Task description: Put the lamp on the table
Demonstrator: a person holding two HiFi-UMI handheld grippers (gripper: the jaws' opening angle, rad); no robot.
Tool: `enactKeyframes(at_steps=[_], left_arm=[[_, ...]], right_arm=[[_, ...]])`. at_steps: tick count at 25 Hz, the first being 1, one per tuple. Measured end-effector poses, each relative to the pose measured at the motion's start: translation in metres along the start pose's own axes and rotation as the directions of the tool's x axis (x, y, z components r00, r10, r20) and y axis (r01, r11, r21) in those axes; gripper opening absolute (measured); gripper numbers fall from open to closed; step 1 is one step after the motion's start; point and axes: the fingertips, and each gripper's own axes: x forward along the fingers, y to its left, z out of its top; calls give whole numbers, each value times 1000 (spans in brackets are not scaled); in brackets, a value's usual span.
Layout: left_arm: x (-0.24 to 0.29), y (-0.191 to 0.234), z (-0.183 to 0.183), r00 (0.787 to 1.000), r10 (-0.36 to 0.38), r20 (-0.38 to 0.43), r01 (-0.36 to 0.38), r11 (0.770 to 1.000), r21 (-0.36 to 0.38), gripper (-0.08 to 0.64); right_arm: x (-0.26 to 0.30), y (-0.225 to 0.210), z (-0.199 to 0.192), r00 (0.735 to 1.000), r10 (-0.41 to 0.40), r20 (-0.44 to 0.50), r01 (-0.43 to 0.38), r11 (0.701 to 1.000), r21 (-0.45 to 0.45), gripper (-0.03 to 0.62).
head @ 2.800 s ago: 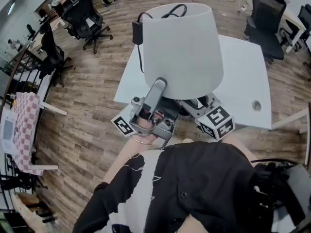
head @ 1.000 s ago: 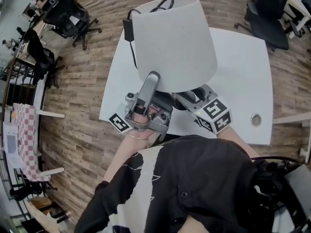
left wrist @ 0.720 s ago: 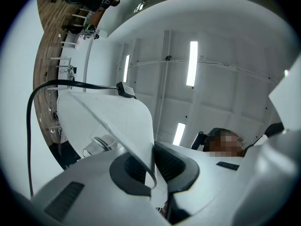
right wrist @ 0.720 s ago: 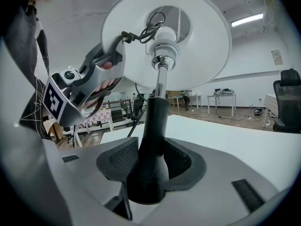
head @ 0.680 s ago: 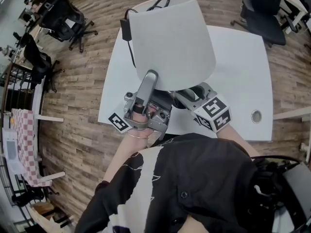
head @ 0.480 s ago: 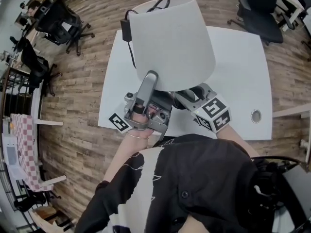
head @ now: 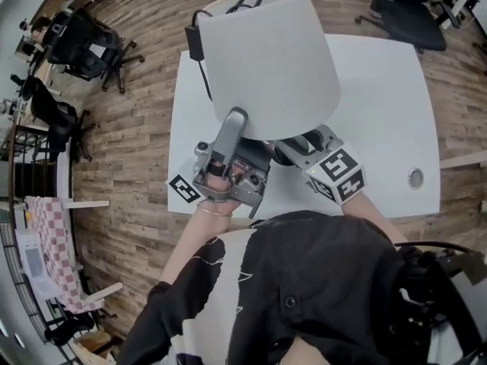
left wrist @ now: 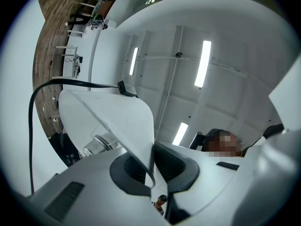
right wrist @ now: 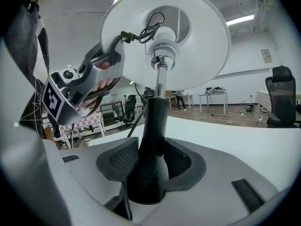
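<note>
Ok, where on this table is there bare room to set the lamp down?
Bare: the table right of the lampshade, out to the grommet. Crowded: the front edge at the left gripper and right gripper, and the left edge by the cord.

The lampshade (head: 266, 59) is coloured white, the lamp base (right wrist: 149, 149) black, the stem (right wrist: 160, 81) silvery, the cord (left wrist: 31, 145) black. The surface (head: 380, 105) is white; the floor (head: 129, 112) is patterned in brown wood grain. At lower left, a cloth (head: 49, 242) is checked red and white.
</note>
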Motion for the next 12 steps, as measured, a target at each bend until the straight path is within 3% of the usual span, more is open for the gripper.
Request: enactKeyframes(at_steps=[12], left_arm=[[-9,32,31,999,21,-42,-24,998,-62,31]], right_arm=[[44,-14,2,999,-50,2,50,998,45,175]])
